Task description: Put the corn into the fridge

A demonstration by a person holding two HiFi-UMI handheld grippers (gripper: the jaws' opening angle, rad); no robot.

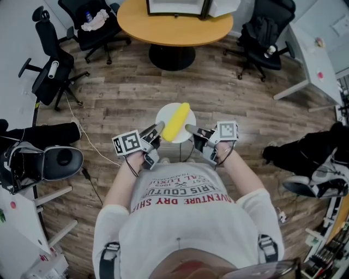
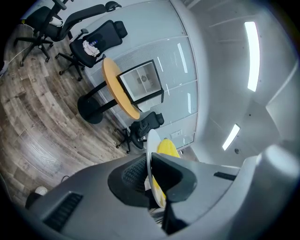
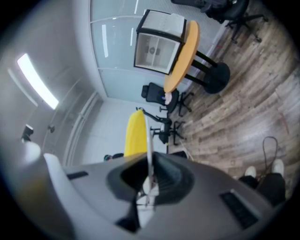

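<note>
Carrying step: left hand-held gripper (image 1: 158, 127) and right hand-held gripper (image 1: 188, 128) clamp the plate (image 1: 163, 116) bearing corn (image 1: 176, 122). Next, walk to the mini fridge (image 1: 175, 6) at twelve o'clock.

I see an office here: black swivel chairs (image 1: 264, 27) around a round orange counter (image 1: 174, 27), glass partition walls (image 2: 178, 61), and ceiling strip lights (image 2: 251, 54).

left gripper (image 2: 151, 177) clamps plate (image 2: 148, 143) bearing corn (image 2: 167, 147).

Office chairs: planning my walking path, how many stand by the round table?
3. Left of the round table: the cloth-seat chair and the wall-side chair. Right of it: the right chair. Edge clutter may hide more.
</note>
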